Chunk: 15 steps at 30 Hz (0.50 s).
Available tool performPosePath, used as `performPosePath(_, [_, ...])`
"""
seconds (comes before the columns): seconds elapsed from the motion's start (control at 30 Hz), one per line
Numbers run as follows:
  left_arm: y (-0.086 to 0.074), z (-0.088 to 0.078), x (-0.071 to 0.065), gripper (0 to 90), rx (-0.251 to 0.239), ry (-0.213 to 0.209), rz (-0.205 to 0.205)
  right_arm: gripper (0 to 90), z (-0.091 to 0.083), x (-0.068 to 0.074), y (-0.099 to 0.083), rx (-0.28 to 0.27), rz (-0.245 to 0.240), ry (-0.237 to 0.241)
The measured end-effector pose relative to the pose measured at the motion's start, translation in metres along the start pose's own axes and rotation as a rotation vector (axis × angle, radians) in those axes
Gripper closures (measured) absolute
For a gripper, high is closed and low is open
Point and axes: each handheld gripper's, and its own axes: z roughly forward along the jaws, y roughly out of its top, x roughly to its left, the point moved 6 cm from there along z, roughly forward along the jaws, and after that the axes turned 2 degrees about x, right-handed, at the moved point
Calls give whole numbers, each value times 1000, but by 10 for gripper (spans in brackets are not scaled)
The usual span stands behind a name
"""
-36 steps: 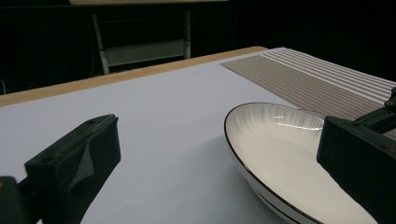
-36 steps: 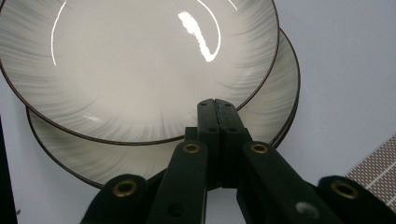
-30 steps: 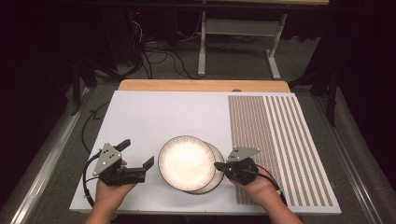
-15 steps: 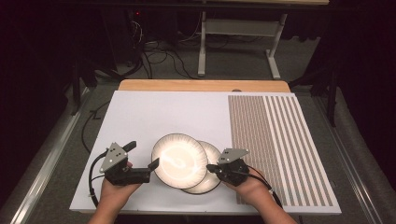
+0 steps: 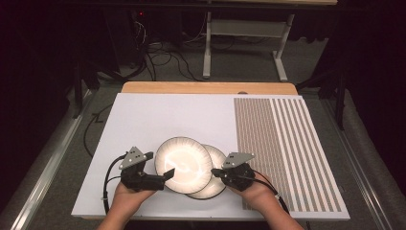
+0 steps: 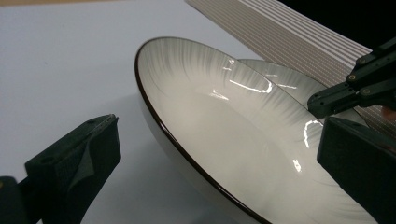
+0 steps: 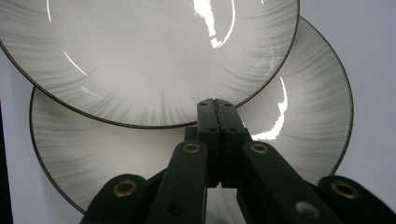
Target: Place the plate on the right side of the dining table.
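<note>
From above my side of the table [image 5: 158, 115], the high view faces forward and down. My left gripper view looks close and low across the upper plate [image 6: 224, 140]; my right gripper view looks steeply onto both plates, which all views share.

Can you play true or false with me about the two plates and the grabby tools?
1. The upper plate partly covers the lower plate. True.
2. The right tool has its jaws wide open. False: they are shut together, tips over the lower plate.
3. The left tool has its jaws spread on either side of the upper plate's rim. True.
4. The plates sit on the striped part of the mat. False: they sit on the plain white part.
5. The plates are bright red. False: they are white with grey streaks and a dark rim.
</note>
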Motion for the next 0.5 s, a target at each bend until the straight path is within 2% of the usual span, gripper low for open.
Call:
performPosePath(0.07, [-3, 4, 0, 2, 29, -8, -19, 900, 0, 0, 0, 2, -7, -1])
performPosePath(0.2, [-9, 14, -2, 16, 97, -77, -95, 900, 0, -2, 0, 5, -15, -4])
performPosePath(0.33, [-12, 17, -5, 88, 136, -98, -98, 900, 0, -2, -1, 6, -14, -5])
performPosePath(0.4, [-12, 17, -6, 162, 144, -106, -111, 900, 0, -2, -1, 3, -14, -4])
performPosePath(0.5, [-12, 17, -6, 225, 157, -102, -134, 900, 0, -2, 0, 3, -4, -3])
